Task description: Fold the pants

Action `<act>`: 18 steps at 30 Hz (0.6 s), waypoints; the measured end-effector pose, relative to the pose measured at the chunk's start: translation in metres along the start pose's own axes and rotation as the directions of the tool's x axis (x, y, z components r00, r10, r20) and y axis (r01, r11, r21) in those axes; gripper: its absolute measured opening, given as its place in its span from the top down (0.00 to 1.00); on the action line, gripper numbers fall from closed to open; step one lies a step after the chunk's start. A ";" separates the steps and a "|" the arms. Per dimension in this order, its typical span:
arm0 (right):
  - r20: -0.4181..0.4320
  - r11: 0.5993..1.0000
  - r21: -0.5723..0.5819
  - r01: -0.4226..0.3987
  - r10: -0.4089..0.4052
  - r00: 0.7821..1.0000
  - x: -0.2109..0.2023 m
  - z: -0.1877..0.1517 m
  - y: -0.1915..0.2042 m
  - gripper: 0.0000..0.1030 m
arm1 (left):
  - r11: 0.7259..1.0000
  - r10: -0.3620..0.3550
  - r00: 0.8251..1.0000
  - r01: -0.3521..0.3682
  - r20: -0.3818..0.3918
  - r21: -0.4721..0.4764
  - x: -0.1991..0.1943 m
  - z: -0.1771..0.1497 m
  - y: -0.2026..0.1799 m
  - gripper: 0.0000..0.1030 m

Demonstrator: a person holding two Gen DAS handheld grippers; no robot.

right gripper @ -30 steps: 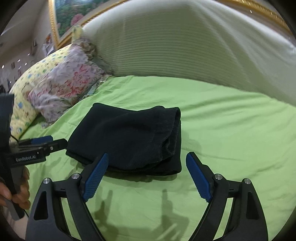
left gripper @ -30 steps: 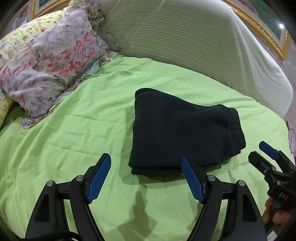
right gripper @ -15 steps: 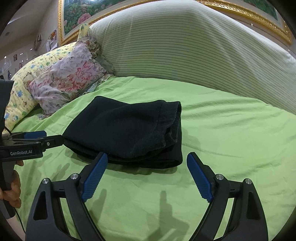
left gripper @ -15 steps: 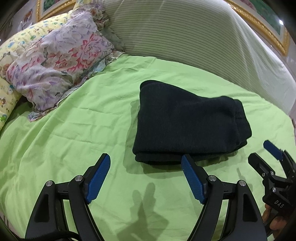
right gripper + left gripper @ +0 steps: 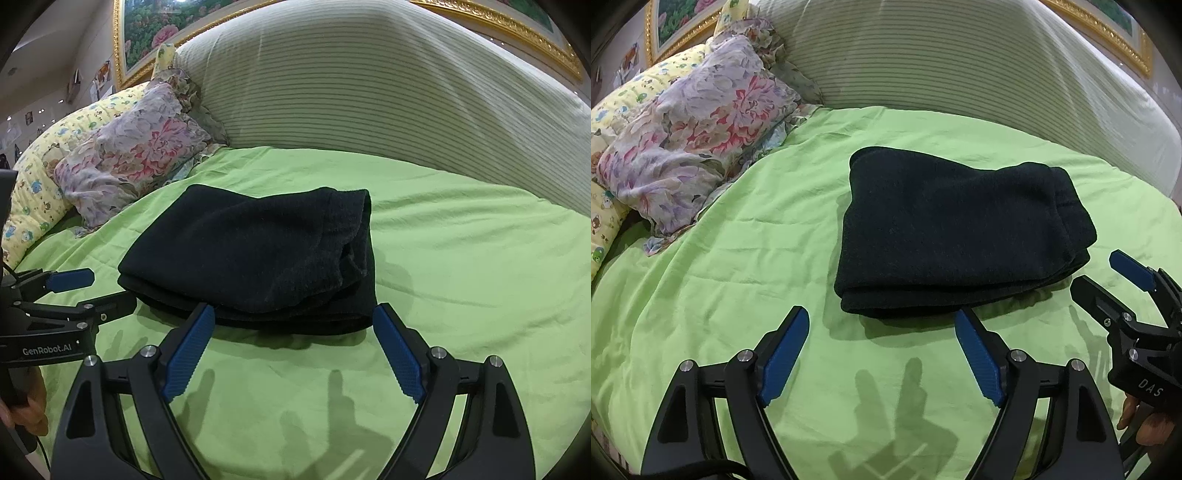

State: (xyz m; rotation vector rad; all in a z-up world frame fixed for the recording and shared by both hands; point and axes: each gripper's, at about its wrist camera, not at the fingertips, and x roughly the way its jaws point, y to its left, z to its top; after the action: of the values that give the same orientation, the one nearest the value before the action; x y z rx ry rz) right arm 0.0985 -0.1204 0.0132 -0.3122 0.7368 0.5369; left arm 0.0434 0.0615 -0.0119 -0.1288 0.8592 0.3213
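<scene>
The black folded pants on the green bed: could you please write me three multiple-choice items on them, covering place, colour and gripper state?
1. Where does the black fleece folded pants bundle lie?
A. on the flowered pillow
B. on the light green bedsheet
C. on the striped headboard cushion

2. What colour are the ribbed pads on the grippers?
A. blue
B. red
C. white

3. What state are the two grippers in?
A. both shut on the pants
B. one open, one shut
C. both open, holding nothing

Answers:
1 B: the bundle rests flat on the light green bedsheet, apart from the flowered pillow.
2 A: the pads are blue.
3 C: the left gripper and the right gripper have their jaws spread wide, short of the pants.
</scene>
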 end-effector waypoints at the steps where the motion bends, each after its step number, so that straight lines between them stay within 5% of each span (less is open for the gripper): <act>1: 0.002 1.000 -0.004 -0.002 0.002 1.000 0.001 0.000 0.001 0.15 | 1.000 0.001 1.000 -0.001 0.001 0.001 0.000 0.000 0.000 0.20; 18: 0.010 1.000 -0.002 -0.004 0.004 1.000 0.002 0.001 0.000 0.15 | 1.000 0.013 1.000 -0.013 0.010 0.000 -0.003 0.001 -0.001 0.20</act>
State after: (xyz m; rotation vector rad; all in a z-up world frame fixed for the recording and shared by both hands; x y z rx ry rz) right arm 0.1000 -0.1198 0.0125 -0.3093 0.7273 0.5426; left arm 0.0425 0.0602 -0.0086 -0.1210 0.8501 0.3337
